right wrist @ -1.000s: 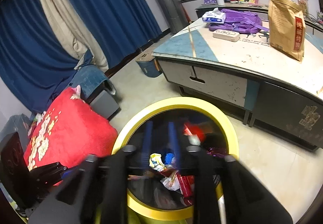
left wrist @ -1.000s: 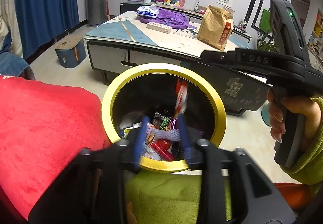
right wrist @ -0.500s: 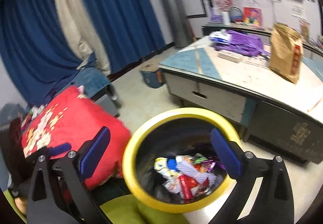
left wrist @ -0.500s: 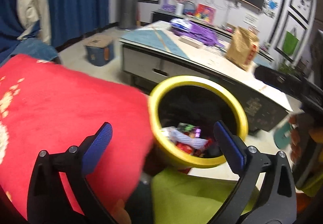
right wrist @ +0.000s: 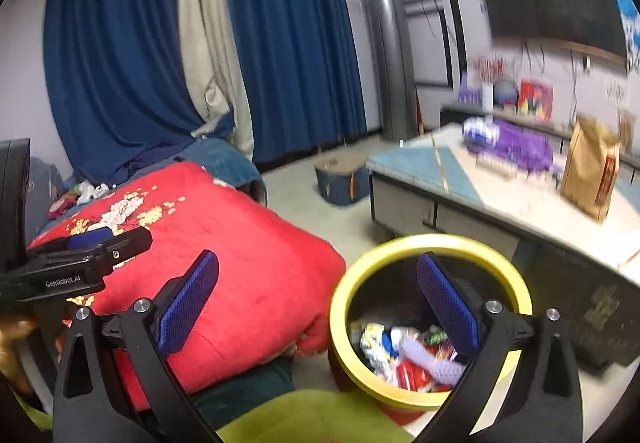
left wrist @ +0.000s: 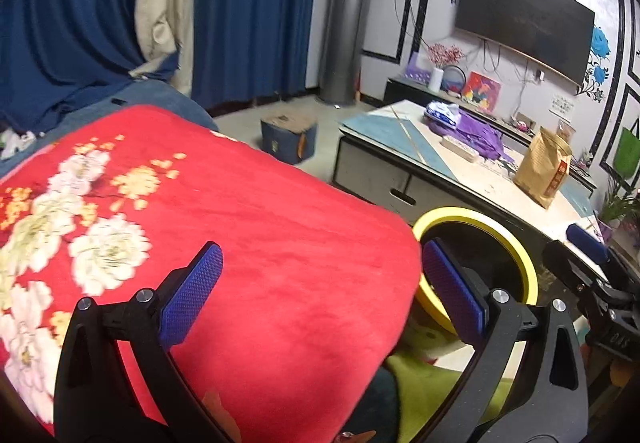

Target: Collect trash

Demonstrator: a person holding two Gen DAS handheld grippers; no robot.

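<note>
A round trash bin with a yellow rim stands on the floor and holds several colourful wrappers. In the left wrist view only part of the bin shows, behind a red flowered cushion. My left gripper is open and empty, above the cushion. My right gripper is open and empty, above the gap between cushion and bin. Each gripper also shows at the edge of the other's view.
A low coffee table stands behind the bin with a brown paper bag and a purple bag on it. A small blue box sits on the floor. Blue curtains hang behind. Green fabric lies below.
Both grippers opened from shut over the bin, then pulled back and swung left toward the red cushion. The wrappers dropped into the bin.
</note>
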